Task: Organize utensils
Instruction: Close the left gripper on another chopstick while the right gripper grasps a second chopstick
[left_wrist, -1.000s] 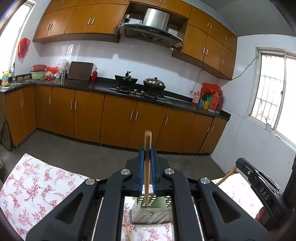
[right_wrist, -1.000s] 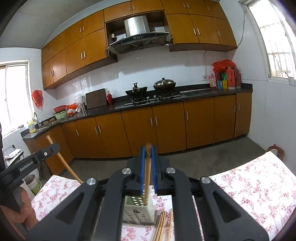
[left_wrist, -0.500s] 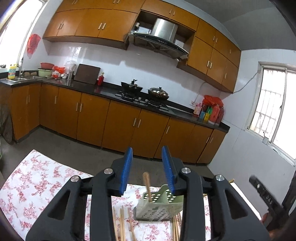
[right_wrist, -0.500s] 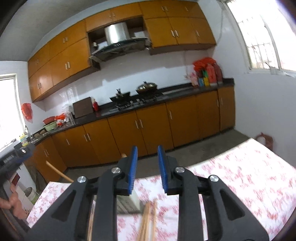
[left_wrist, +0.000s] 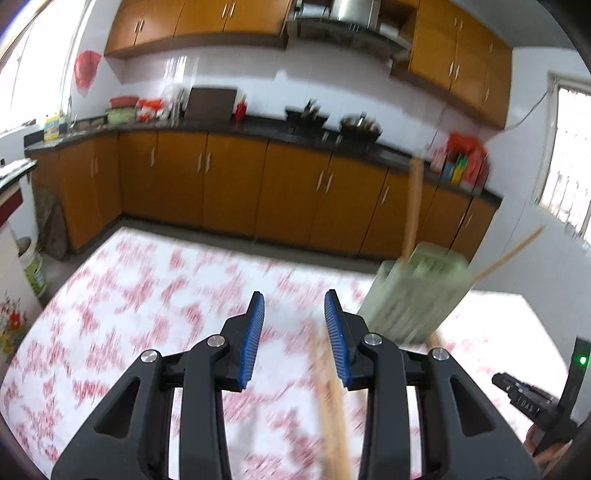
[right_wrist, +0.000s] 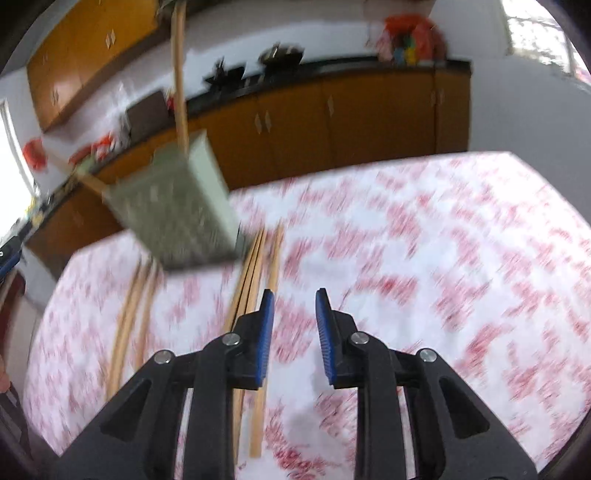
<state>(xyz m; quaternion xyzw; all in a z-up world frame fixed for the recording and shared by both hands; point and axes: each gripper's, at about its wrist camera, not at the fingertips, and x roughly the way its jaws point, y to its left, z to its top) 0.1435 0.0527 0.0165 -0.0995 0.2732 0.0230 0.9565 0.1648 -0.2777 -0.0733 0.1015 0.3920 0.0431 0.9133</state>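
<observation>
A pale green perforated utensil holder (left_wrist: 413, 295) stands on the floral tablecloth (left_wrist: 147, 314), with two wooden chopsticks (left_wrist: 413, 206) sticking out of it. My left gripper (left_wrist: 294, 295) is open, low over the cloth to the holder's left, nothing between its pads. A loose chopstick (left_wrist: 332, 406) lies on the cloth under its right finger. In the right wrist view the holder (right_wrist: 173, 214) sits upper left, and several chopsticks (right_wrist: 255, 266) lie on the cloth beside it. My right gripper (right_wrist: 294, 293) is open and empty, just right of them. Both views are motion-blurred.
More chopsticks (right_wrist: 129, 314) lie left of the holder. The other hand-held gripper (left_wrist: 532, 402) shows at the lower right of the left wrist view. Brown kitchen cabinets (left_wrist: 229, 184) run beyond the table's far edge, and a bucket (left_wrist: 31, 269) stands on the floor at left.
Both grippers were shut on a chopstick above the holder; both opened, leaving the chopsticks in the holder. Both have since dropped toward the cloth and tilted further down.
</observation>
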